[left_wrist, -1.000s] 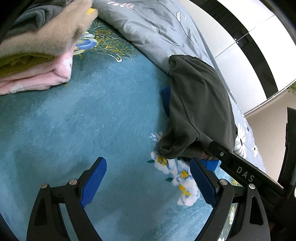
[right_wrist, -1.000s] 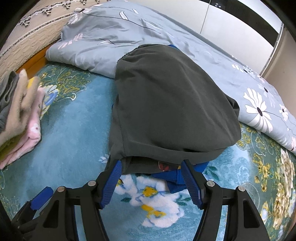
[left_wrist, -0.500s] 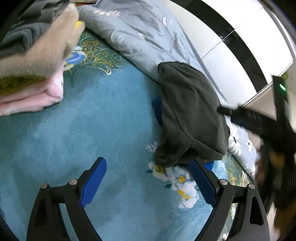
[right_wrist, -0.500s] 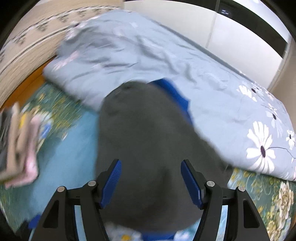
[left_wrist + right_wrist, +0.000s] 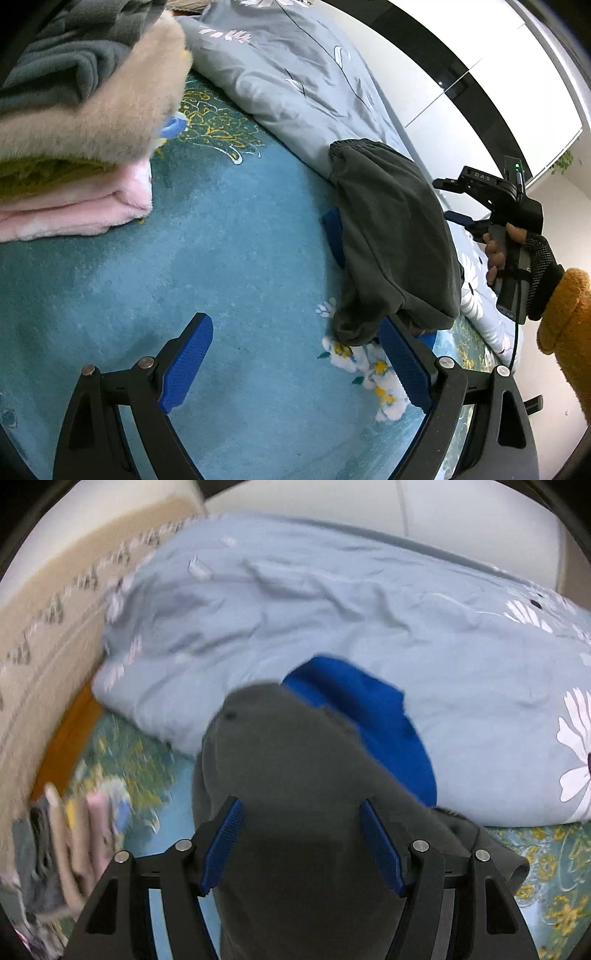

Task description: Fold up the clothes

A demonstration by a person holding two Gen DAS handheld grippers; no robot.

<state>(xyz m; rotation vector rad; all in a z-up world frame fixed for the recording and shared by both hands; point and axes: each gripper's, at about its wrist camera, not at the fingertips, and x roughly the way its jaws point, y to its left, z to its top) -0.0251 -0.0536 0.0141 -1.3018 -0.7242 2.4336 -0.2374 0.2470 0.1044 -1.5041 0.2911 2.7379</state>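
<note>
A dark grey garment (image 5: 391,236) lies in a heap on the teal blanket (image 5: 221,258), on top of a blue garment (image 5: 334,236). My left gripper (image 5: 295,363) is open above the blanket, and its right fingertip is near the grey garment's near hem. Nothing is between its fingers. In the left wrist view my right gripper (image 5: 448,199) hovers over the garment's far right side. A gloved hand (image 5: 517,258) with an orange sleeve holds it. In its own view the right gripper (image 5: 301,843) is open above the grey garment (image 5: 295,760). The blue garment (image 5: 369,709) shows beyond.
A stack of folded clothes (image 5: 74,140) in grey, beige, olive and pink sits at the left on the blanket. It shows blurred (image 5: 66,834) in the right wrist view. A grey floral duvet (image 5: 295,74) lies bunched behind the garments, with white wardrobe doors (image 5: 480,74) beyond.
My right gripper left the grey garment's near hem. It rose and travelled over the garment toward its far end and the duvet. The left gripper shifted slightly and stayed open.
</note>
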